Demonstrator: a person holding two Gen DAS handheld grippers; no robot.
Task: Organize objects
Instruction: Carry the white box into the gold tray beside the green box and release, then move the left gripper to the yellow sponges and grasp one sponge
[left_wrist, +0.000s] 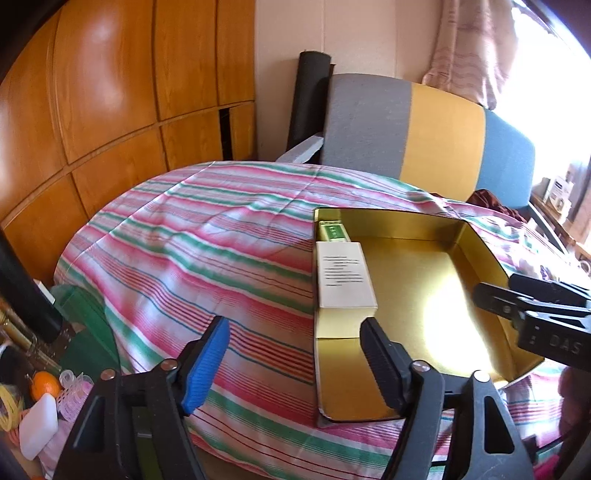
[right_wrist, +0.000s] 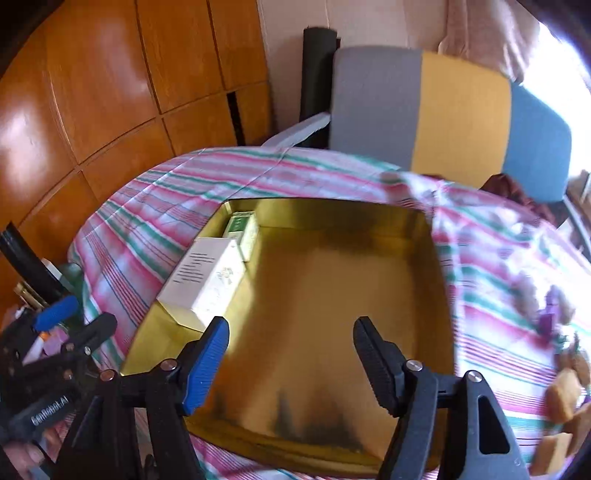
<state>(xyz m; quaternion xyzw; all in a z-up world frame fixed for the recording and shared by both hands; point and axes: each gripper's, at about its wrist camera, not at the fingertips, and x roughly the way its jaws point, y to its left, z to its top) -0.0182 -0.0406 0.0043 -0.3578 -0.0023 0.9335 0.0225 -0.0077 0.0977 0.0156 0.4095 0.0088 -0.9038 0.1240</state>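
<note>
An open gold tin (left_wrist: 388, 216) (right_wrist: 332, 216) lies on the striped bedspread (left_wrist: 207, 240). Inside it, a white carton (left_wrist: 343, 273) (right_wrist: 207, 277) with printed text lies against the left wall. A smaller green box (left_wrist: 332, 232) (right_wrist: 240, 229) sits behind the carton in the far left corner. My left gripper (left_wrist: 295, 325) (right_wrist: 79, 321) is open and empty, straddling the tin's near left wall just in front of the white carton. My right gripper (right_wrist: 291, 325) (left_wrist: 495, 291) hovers open over the tin's bare floor with nothing between its fingers.
Wooden wardrobe doors (left_wrist: 110, 110) stand to the left, and a grey, yellow and blue cushion (left_wrist: 443, 133) at the back. At lower left lie an orange (left_wrist: 44, 384), a white block (left_wrist: 38, 424) and pink rollers (left_wrist: 75, 391). Blurred brown pieces (right_wrist: 565, 398) lie on the right of the bed.
</note>
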